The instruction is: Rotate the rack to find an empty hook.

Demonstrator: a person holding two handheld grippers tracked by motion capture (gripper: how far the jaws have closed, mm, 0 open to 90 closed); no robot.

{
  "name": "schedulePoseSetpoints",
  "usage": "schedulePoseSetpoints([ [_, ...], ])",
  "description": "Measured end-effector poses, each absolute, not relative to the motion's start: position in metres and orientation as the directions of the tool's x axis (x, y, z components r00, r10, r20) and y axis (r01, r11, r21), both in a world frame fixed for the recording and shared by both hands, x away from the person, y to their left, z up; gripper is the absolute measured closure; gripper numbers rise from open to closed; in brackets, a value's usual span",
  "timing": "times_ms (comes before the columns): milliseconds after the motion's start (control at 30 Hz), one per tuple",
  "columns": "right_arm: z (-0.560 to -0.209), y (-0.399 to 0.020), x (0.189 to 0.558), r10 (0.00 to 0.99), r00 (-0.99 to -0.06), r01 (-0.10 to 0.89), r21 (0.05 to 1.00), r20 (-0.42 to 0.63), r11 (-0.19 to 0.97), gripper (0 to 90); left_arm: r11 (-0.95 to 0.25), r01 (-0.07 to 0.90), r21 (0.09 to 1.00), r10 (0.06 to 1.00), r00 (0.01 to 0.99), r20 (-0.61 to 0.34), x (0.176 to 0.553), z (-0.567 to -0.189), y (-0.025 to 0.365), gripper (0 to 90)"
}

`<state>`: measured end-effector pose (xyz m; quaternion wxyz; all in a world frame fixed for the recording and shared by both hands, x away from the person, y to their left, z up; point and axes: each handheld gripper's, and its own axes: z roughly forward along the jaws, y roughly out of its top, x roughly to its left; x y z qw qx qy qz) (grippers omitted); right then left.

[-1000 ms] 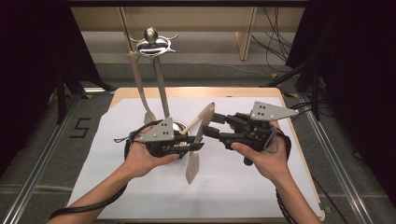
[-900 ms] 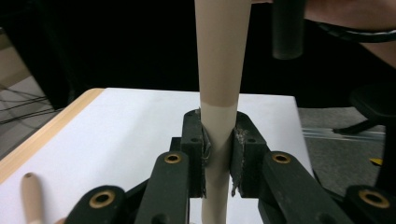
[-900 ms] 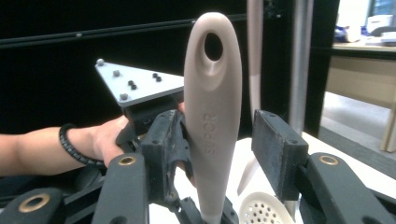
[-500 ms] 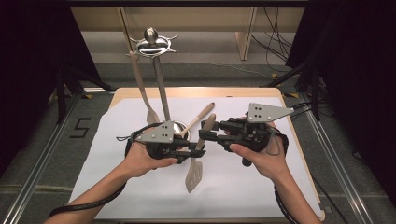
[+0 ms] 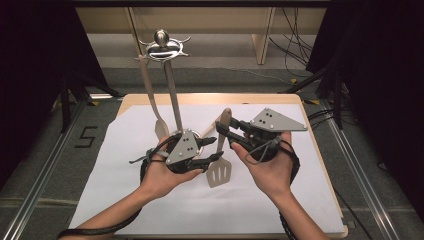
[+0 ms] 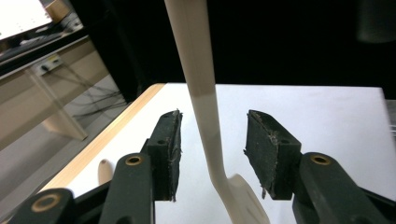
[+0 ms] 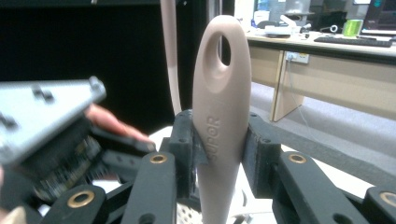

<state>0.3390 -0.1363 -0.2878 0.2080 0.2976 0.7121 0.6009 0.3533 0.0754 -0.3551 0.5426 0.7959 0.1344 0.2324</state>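
Right gripper (image 5: pixel 226 134) was clamped on the spatula (image 5: pixel 220 152) at the upper handle, just below the hanging hole; in the right gripper view the pads sat tight on both sides of the handle (image 7: pixel 219 126). The spatula hung nearly upright over the middle of the table (image 5: pixel 310 150), slotted blade down, just above the white sheet (image 5: pixel 125 200). Left gripper (image 5: pixel 210 149) stood open at medium width, with the thin neck of the spatula (image 6: pixel 205 121) running between its pads and touching neither, so it bore none of the load. Behind them stood the utensil stand (image 5: pixel 161 46) at the far edge, with one spoon (image 5: pixel 150 95) already hanging from it. Handling guess: the spatula looked light, stiff in the handle, probably a bit springy at the neck and blade. The surface was smooth and matte, and the handle tapers, so it could slide or swing in a two-pad grip if held loosely. Best hold is the thick flat part of the handle, leaving the hole free for the hook. The thin neck is a poor place to take it, as it would pivot.
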Motion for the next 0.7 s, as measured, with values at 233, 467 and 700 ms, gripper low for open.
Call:
schedulePoseSetpoints([
  [233,-0.286,-0.124,0.338,0.667,-0.741,0.176,0.981,0.076,0.083,69.3,-0.382,-0.005,0.924,0.490,0.847,0.207,0.357,-0.360,0.079,71.7],
  [467,-0.284,-0.118,0.338,0.628,-0.776,0.148,0.984,0.051,0.103,66.6,-0.337,0.044,0.940,0.503,0.853,0.141,0.361,-0.357,0.091,78.9],
  [700,-0.281,-0.129,0.337,0.609,-0.793,0.073,0.995,0.021,0.061,52.0,-0.311,0.094,0.946,0.525,0.846,0.089,0.366,-0.355,0.106,79.0],
])
